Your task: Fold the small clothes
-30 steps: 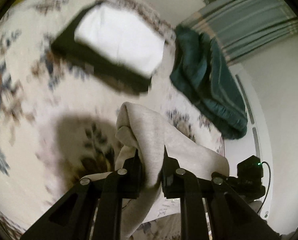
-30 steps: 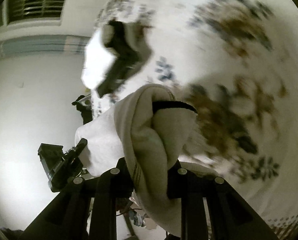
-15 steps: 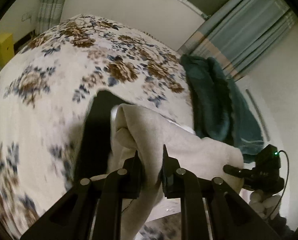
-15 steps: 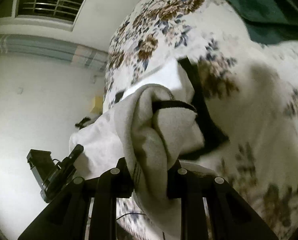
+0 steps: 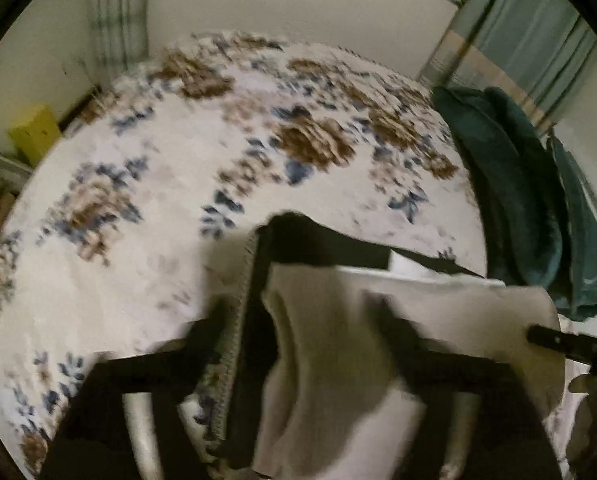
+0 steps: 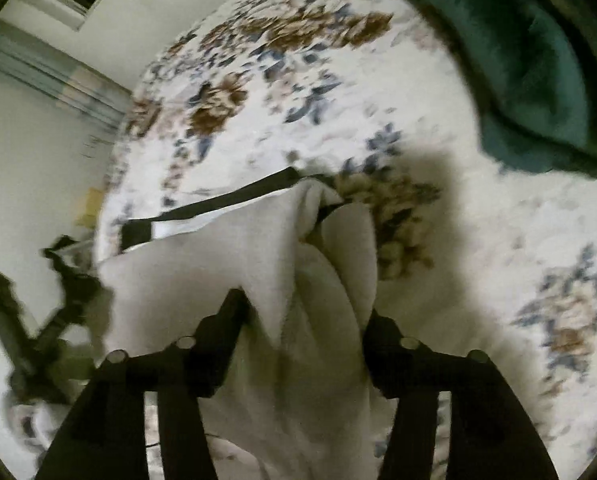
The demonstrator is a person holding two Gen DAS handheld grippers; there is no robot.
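A cream small garment (image 5: 338, 340) with black trim lies between both grippers, over a folded black and white stack (image 5: 330, 240) on the floral bed. My left gripper (image 5: 298, 320) has its jaws spread wide, the cloth loose between them. My right gripper (image 6: 304, 308) is also spread wide, with the cream garment (image 6: 258, 264) bunched between its fingers (image 6: 226, 320) but not pinched. The black edge of the stack (image 6: 218, 200) shows beyond it. Both views are motion blurred.
The floral bedspread (image 5: 178, 160) fills both views. A dark green blanket (image 5: 518, 208) lies at the bed's right side, and in the right wrist view (image 6: 538, 60) at top right. A yellow box (image 5: 34, 136) sits by the wall on the left.
Both grippers were shut on the cream garment and carried it over to the black and white stack. Now both have opened wide and the garment rests there.
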